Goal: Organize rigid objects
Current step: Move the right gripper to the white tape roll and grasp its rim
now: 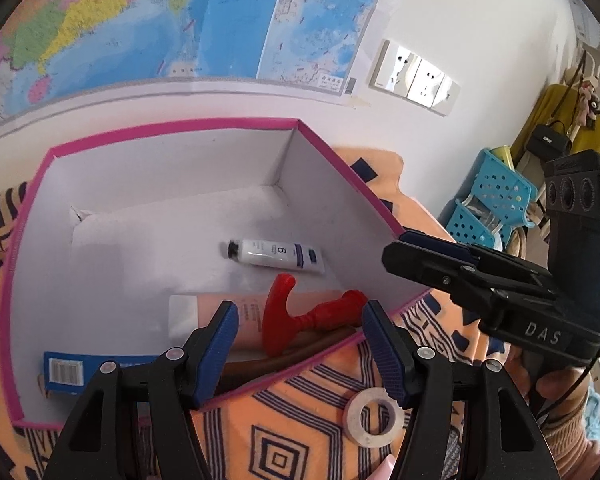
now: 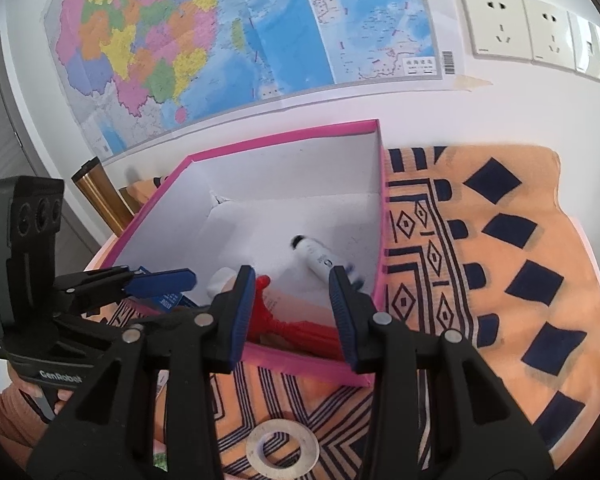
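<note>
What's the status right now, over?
Left gripper and right gripper open, empty, above pink box. Red toy, tubes, carton inside. Tape ring left on cloth. Nothing blocking.

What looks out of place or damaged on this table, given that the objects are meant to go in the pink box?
The tape ring lies alone on the patterned cloth, outside the pink box, while the white tube and red tool lie inside. The box's far inner corner also looks torn or crumpled.
</note>
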{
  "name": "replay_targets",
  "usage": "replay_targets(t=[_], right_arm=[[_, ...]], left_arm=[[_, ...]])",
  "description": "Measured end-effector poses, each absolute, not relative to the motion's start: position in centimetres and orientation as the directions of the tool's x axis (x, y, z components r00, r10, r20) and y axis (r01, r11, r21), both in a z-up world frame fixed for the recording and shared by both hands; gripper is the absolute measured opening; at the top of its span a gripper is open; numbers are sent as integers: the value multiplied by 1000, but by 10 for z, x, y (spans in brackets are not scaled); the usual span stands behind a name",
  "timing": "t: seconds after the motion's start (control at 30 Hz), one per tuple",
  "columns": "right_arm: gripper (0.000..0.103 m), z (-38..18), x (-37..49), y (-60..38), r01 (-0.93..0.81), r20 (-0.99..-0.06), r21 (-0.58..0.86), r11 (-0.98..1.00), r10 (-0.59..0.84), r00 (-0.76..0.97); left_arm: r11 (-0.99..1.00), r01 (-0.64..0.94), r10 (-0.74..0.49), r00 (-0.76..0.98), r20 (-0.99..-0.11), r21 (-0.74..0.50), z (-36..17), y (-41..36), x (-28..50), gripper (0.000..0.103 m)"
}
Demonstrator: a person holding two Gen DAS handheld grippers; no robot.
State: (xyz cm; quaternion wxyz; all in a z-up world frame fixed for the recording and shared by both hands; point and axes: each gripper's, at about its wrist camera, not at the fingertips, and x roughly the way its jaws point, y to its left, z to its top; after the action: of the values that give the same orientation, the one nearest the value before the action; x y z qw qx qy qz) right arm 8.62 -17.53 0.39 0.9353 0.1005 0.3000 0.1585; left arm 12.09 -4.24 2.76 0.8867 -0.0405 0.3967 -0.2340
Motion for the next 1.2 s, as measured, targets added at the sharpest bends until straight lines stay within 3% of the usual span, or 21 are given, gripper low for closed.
replay_targets(t=[0.4,0.93,1.2], right_arm=[[41,4,34,-187,-310,-481,321,895,436,761],[41,-80,26,-176,-243,-667,329,913,407,624],[41,-93,28,-171,-229,-696,304,925,380,609]], left_arm=[[844,496,-507,611,-608,-204,42,-41,59,66],[846,474,-476,461,-749,-246,-25,-65,50,65],[849,463,-463,418,-781,-255,-39,-74,51,56]])
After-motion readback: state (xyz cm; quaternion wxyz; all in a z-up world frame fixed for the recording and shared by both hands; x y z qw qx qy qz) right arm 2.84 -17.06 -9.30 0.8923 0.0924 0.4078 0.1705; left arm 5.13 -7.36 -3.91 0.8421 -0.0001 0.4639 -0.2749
